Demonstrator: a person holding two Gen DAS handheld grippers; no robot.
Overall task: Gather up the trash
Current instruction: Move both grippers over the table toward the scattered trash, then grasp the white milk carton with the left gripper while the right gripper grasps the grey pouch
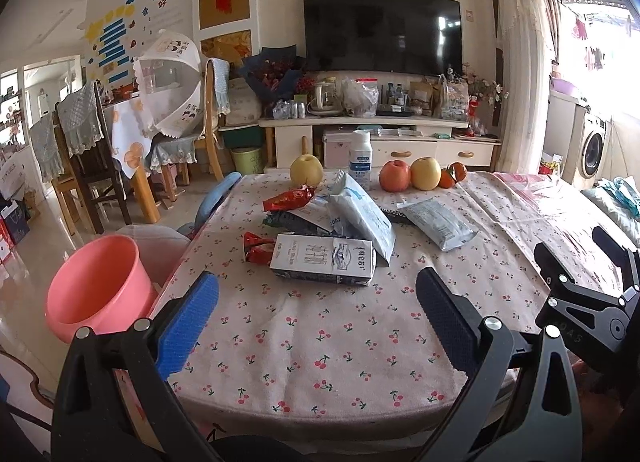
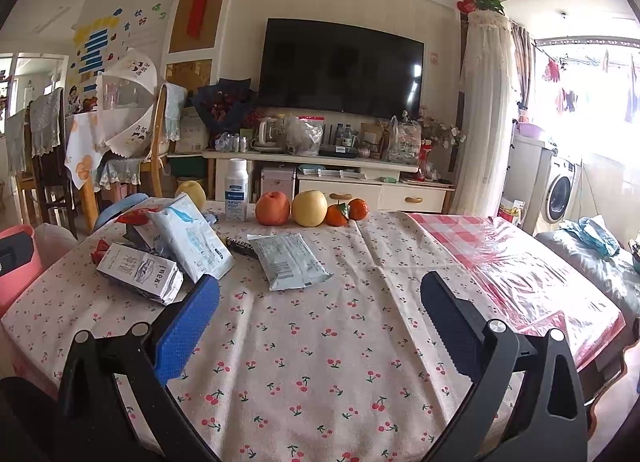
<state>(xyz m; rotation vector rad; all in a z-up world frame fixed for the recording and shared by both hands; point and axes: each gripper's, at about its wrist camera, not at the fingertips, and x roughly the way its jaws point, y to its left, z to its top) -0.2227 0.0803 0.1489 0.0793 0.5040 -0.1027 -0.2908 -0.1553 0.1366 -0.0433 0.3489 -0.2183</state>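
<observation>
We list: tablecloth [image 1: 320, 342], cream with red cherry print; bin [image 1: 96, 286], plain pink; carton [image 1: 324, 260], white and navy; wrapper [image 1: 290, 197], glossy red.

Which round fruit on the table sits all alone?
The yellow pear left of the white bottle. The red apple, other yellow pear and oranges huddle together.

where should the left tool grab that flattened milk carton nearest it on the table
Grip the white and dark flattened milk carton across its short width, near the middle of its body, coming down from above at the near side. It lies flat on the cherry-print tablecloth, long side across the view, with its near edge free. The left tool is open, and the pink plastic bucket stands at the left.
</observation>
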